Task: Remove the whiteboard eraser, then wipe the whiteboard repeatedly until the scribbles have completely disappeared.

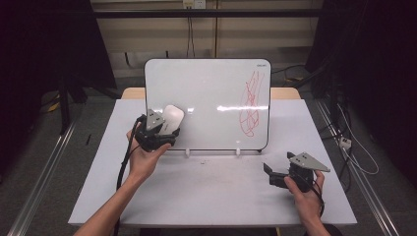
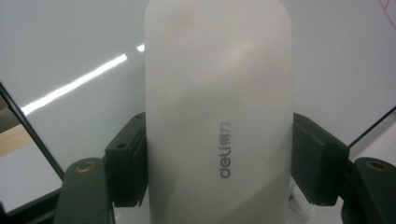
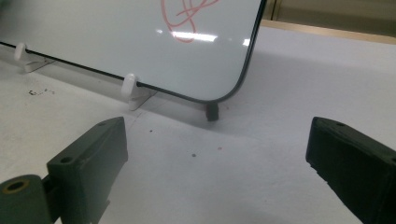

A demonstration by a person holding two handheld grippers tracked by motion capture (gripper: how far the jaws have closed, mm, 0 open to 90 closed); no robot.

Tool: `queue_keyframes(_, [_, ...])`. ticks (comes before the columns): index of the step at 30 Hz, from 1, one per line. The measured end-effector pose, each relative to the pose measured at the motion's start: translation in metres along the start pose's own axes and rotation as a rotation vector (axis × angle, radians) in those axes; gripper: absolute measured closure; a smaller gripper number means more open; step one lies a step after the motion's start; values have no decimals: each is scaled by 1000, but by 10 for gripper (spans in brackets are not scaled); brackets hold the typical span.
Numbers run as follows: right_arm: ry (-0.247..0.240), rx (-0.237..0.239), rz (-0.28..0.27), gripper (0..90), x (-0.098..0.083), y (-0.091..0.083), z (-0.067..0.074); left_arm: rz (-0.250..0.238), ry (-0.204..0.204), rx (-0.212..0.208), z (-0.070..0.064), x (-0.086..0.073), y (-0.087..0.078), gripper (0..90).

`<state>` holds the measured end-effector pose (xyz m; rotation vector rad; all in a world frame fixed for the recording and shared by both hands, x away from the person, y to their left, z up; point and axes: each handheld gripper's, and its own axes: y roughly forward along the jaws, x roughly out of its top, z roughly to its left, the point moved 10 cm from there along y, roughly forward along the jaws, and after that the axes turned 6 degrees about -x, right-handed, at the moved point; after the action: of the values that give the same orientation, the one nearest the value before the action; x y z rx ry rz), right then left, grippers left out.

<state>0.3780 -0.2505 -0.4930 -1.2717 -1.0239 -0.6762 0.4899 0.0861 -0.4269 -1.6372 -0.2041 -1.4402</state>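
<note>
High view: your left gripper (image 1: 164, 133) pinches a white eraser (image 1: 172, 118) and holds it up against the lower left part of the whiteboard (image 1: 206, 88), which stands tilted back on the white table (image 1: 211, 196). The eraser's long axis runs from the jaws up and slightly to the right, its rounded free end pointing toward the board's upper area; the lower end sits between the jaws. A red scribble (image 1: 252, 103) marks the board's right side, well apart from the eraser. Your right gripper (image 1: 273, 173) rests low over the table near the board's lower right corner, jaws spread, nothing between them. Left gripper view: the eraser (image 2: 217, 112) stands lengthwise straight up from the jaws, the black pads (image 2: 128, 163) pressed on both long flanks near its lower end; grey "deli" lettering runs along the long axis. Whiteboard surface (image 2: 70, 42) lies behind it with a light streak across; whether the eraser's face touches the board you cannot tell from here. Right gripper view: the jaws stand wide apart over bare table (image 3: 210, 177); ahead, the whiteboard's (image 3: 93, 42) lower corner, a white clip foot (image 3: 130, 88) and the bottom of the red scribble (image 3: 184, 18).
</note>
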Motion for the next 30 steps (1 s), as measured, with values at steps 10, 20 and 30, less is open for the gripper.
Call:
queue_keyframes(10, [4, -16, 3, 58, 0, 2, -3, -21, 0, -45, -11, 8, 1, 307])
queue_keyframes(20, [18, -19, 4, 56, 0, 1, -5, -32, 33, -85, -33, 25, 9, 307])
queue_keyframes(30, [11, 9, 3, 56, -1, 1, -2, -56, 101, -100, -52, 65, 23, 308])
